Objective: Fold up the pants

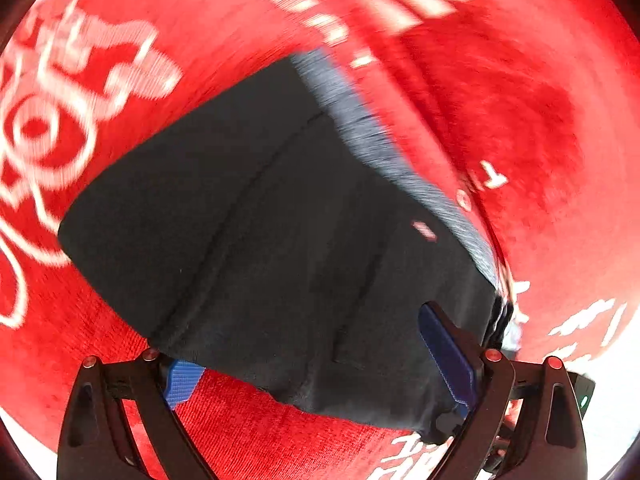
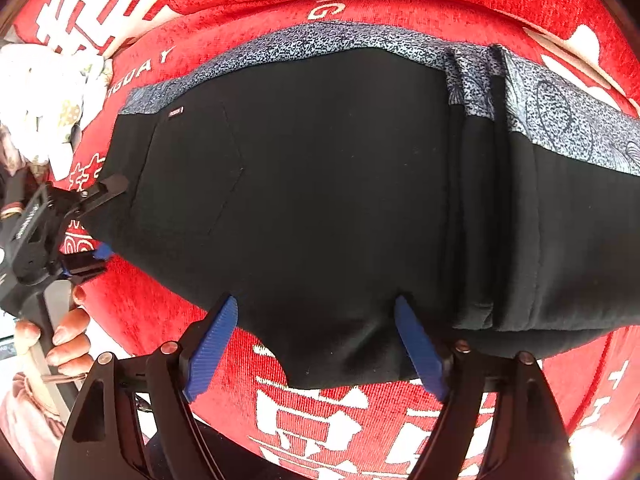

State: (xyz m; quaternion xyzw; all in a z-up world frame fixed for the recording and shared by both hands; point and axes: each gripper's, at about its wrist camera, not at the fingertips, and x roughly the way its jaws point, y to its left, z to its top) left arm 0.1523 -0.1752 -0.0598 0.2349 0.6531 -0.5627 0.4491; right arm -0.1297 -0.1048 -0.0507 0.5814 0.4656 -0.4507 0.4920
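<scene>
The black pants [image 1: 280,240] with a blue-grey patterned waistband [image 1: 360,120] lie folded on a red cloth. In the left wrist view my left gripper [image 1: 316,360] is open, its blue-padded fingers straddling the near edge of the pants. In the right wrist view the pants [image 2: 340,180] fill the middle, with the patterned band [image 2: 360,40] along the far side. My right gripper [image 2: 320,344] is open, its fingers on either side of the near hem. The left gripper [image 2: 92,220] shows at the left end of the pants, jaws apart around that edge.
A red cloth with white lettering [image 2: 320,420] covers the surface under the pants. A white crumpled item [image 2: 44,92] lies at the far left. A hand [image 2: 68,340] holds the left gripper's handle. The left wrist view is motion-blurred.
</scene>
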